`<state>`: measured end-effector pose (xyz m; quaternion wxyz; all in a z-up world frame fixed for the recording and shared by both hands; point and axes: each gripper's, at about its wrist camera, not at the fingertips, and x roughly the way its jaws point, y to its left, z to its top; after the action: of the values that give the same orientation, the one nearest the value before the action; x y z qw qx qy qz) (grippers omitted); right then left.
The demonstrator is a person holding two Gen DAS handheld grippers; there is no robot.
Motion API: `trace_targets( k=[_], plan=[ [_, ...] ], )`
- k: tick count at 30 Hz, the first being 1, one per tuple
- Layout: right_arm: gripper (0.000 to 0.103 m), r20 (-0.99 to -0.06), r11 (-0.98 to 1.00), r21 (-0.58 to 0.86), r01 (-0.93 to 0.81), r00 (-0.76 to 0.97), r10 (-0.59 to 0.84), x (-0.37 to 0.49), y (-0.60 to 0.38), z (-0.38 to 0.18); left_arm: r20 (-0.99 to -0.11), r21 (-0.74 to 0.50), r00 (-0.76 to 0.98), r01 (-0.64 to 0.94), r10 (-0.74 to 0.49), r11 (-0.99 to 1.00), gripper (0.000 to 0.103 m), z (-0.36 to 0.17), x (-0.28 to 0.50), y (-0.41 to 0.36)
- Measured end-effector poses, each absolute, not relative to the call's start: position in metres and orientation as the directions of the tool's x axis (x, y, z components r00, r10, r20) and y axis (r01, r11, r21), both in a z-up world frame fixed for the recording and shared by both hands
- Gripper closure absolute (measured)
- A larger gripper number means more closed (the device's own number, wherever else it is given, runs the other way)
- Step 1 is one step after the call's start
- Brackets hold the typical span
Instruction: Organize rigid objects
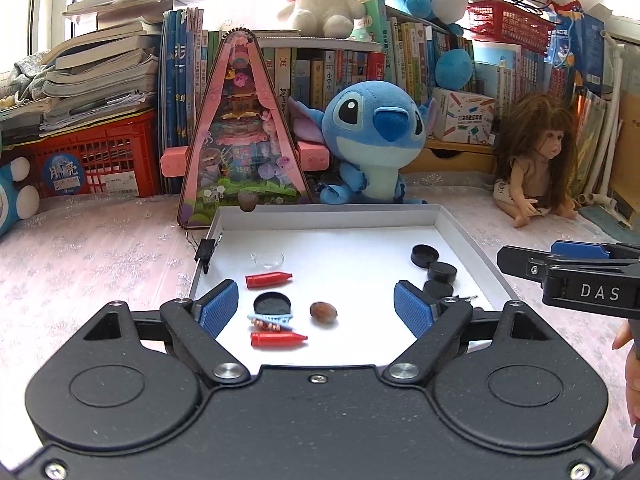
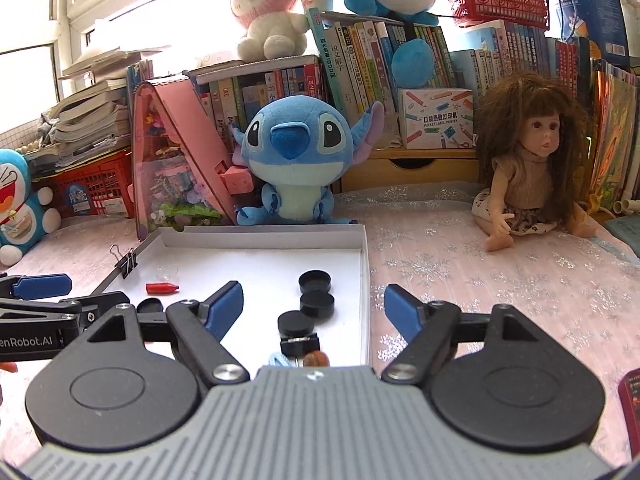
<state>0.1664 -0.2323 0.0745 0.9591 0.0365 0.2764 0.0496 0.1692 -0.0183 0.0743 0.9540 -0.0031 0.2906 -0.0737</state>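
Note:
A shallow white tray [image 1: 460, 228] lies on the pink cloth. It holds two red crayons [image 1: 269, 279] [image 1: 278, 339], a black lid [image 1: 272, 303], a blue hair clip [image 1: 271, 318], a brown nut [image 1: 323, 311], a clear small dish [image 1: 267, 259] and three black caps [image 1: 425, 255]. My left gripper [image 1: 316, 306] is open and empty above the tray's near part. My right gripper [image 2: 314, 306] is open and empty above the tray's right edge [image 2: 365, 280]; the caps [image 2: 315, 282], a black binder clip [image 2: 300, 344] and the nut [image 2: 316, 359] lie before it. The right gripper also shows in the left view [image 1: 560, 268].
A binder clip [image 1: 206, 250] is clipped on the tray's left wall. A Stitch plush [image 1: 376, 144], a pink triangular toy box [image 1: 240, 128], a doll [image 1: 536, 160], red crates and rows of books stand behind the tray. A second nut [image 1: 248, 201] sits at the tray's far rim.

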Motion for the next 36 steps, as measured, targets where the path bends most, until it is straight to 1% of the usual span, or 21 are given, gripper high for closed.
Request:
trace_targets(
  k=[4, 10, 21, 31, 34, 36],
  plan=[
    [0.016, -0.520, 0.992, 0.094, -0.084, 0.845, 0.121, 0.155, -0.230, 0.072, -0.544, -0.048, 0.826, 0.147, -0.149, 0.988, 0.019, 0.072, 0.156, -0.018],
    [0.015, -0.528, 0.992, 0.083, -0.098, 0.840, 0.128, 0.139, -0.226, 0.062, -0.557, -0.040, 0.818, 0.145, -0.142, 0.989, 0.018, 0.059, 0.137, -0.017],
    [0.014, -0.566, 0.992, 0.038, -0.119, 0.816, 0.119, 0.120, -0.215, 0.034, -0.583, -0.010, 0.806, 0.118, -0.101, 0.993, 0.018, 0.030, 0.118, -0.011],
    [0.014, -0.613, 0.994, 0.038, -0.103, 0.784, 0.104, 0.118, -0.210, 0.016, -0.612, -0.014, 0.787, 0.088, -0.078, 0.996, 0.018, 0.013, 0.120, -0.006],
    [0.012, -0.619, 0.995, 0.035, -0.092, 0.780, 0.094, 0.119, -0.210, 0.012, -0.617, -0.022, 0.783, 0.081, -0.077, 0.996, 0.018, 0.010, 0.123, -0.006],
    [0.008, -0.625, 0.996, 0.032, -0.079, 0.776, 0.081, 0.122, -0.209, 0.011, -0.624, -0.023, 0.778, 0.080, -0.077, 0.996, 0.017, 0.008, 0.126, -0.007]
  ],
)
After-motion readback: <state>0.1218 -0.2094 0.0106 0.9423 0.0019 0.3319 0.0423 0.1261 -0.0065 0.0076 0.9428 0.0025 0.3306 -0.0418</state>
